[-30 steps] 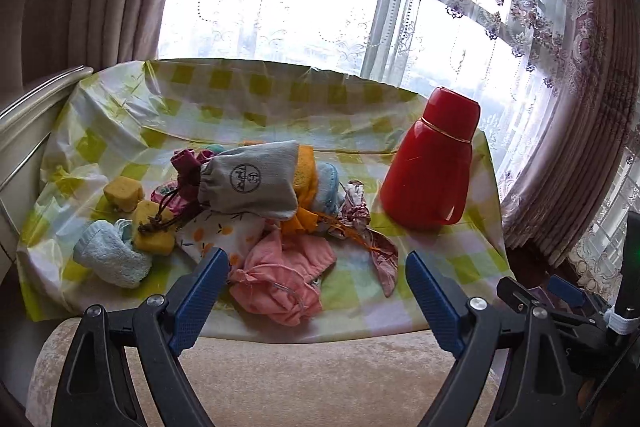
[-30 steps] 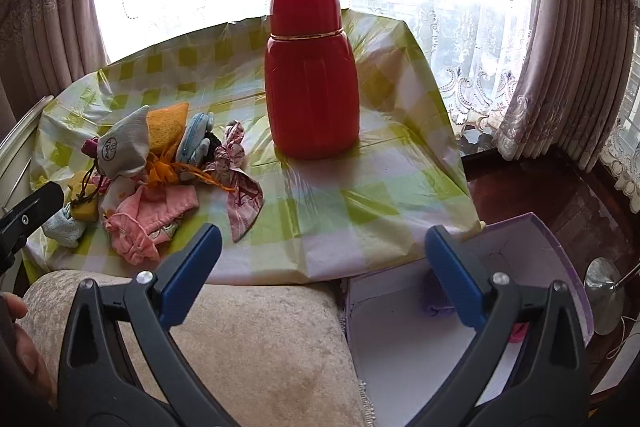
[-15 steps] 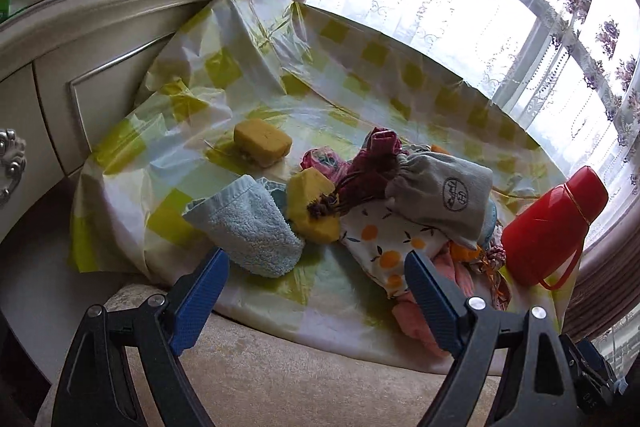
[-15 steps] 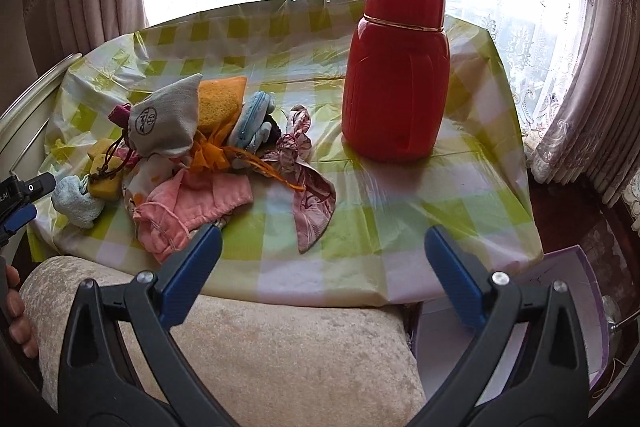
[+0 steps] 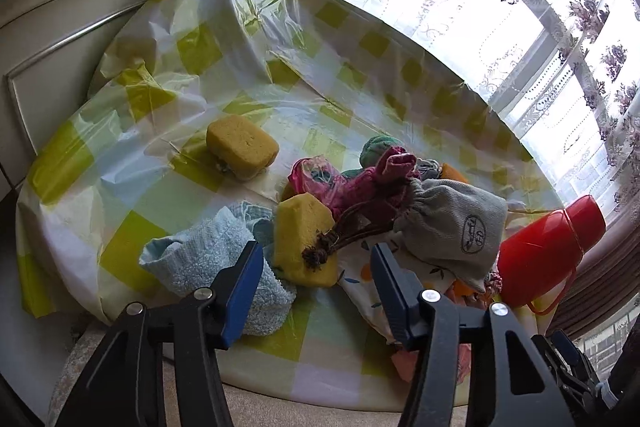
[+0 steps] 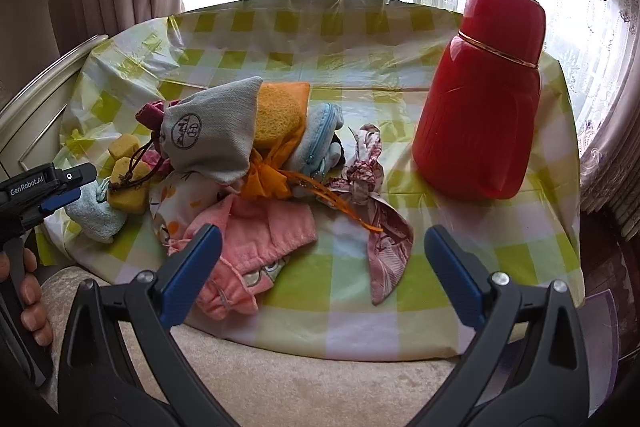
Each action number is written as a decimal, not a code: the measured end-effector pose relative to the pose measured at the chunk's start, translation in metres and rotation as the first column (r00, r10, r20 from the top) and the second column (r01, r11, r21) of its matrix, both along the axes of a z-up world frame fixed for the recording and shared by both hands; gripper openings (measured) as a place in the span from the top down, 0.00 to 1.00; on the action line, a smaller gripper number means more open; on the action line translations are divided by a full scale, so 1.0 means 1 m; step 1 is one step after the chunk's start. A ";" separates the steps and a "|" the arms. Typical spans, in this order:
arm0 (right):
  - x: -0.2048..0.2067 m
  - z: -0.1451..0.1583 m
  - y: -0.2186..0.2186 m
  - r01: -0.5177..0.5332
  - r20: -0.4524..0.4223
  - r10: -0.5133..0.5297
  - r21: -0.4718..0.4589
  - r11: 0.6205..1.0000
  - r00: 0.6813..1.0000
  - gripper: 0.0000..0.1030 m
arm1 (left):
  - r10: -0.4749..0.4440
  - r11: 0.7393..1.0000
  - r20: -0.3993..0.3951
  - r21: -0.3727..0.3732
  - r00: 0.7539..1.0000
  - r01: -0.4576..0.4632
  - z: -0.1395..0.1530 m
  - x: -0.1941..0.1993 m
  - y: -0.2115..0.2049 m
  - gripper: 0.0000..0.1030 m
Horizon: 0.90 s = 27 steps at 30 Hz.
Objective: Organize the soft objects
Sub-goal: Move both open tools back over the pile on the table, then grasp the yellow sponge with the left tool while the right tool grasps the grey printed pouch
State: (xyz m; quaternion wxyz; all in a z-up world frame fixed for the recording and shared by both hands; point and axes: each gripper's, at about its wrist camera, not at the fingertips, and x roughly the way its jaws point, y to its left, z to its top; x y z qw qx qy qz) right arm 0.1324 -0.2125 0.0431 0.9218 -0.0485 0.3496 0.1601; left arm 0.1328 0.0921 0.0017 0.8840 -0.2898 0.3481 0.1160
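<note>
A pile of soft things lies on the yellow-checked tablecloth [image 5: 160,203]: a grey drawstring pouch [image 5: 452,223], two yellow sponges [image 5: 242,147] [image 5: 304,239], a light blue towel [image 5: 208,259] and a pink cloth [image 6: 256,247]. My left gripper [image 5: 316,275] is open, its fingers either side of the nearer sponge, just short of it. My right gripper [image 6: 320,267] is open and empty, over the table's front edge near the pink cloth and a patterned ribbon [image 6: 380,227].
A red thermos [image 6: 484,95] stands at the table's right. A cream cabinet [image 5: 60,27] borders the left side. A beige cushion [image 6: 300,387] lies below the front edge. Curtains and a window are behind.
My left gripper has moved closer to the nearer yellow sponge and its jaws have narrowed. My right gripper has shifted left and nearer the table.
</note>
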 end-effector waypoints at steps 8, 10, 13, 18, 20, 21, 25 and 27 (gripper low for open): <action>0.022 0.010 0.051 -0.062 0.058 0.059 0.039 0.997 0.997 0.01 | 0.020 0.999 -0.009 -0.046 1.000 -0.021 -0.011 0.027 0.025 0.55; 0.027 0.012 0.065 -0.073 0.071 0.070 0.035 0.997 0.995 0.01 | 0.016 0.998 -0.022 -0.053 1.000 -0.017 -0.016 0.033 0.029 0.55; 0.038 0.009 0.084 -0.085 0.064 0.082 0.036 0.996 0.995 0.01 | 0.009 0.998 -0.043 -0.057 0.999 -0.012 -0.023 0.041 0.031 0.55; 0.055 0.000 0.106 -0.084 0.048 0.082 0.035 0.996 0.995 0.01 | -0.004 0.998 -0.074 -0.064 0.997 -0.001 -0.033 0.050 0.033 0.55; 0.059 -0.004 0.116 -0.095 0.034 0.095 0.007 0.995 0.995 0.01 | -0.015 0.998 -0.080 -0.065 0.997 0.010 -0.036 0.052 0.032 0.55; 0.060 -0.007 0.122 -0.103 0.031 0.104 -0.009 0.995 0.994 0.01 | -0.024 0.998 -0.083 -0.066 0.996 0.018 -0.038 0.053 0.031 0.55; 0.066 -0.014 0.137 -0.102 0.045 0.105 -0.064 0.993 0.993 0.01 | -0.043 0.997 -0.095 -0.073 0.995 0.036 -0.043 0.055 0.029 0.55; 0.070 -0.017 0.141 -0.097 0.039 0.100 -0.073 0.993 0.994 0.01 | -0.056 0.996 -0.097 -0.076 0.994 0.048 -0.045 0.057 0.028 0.56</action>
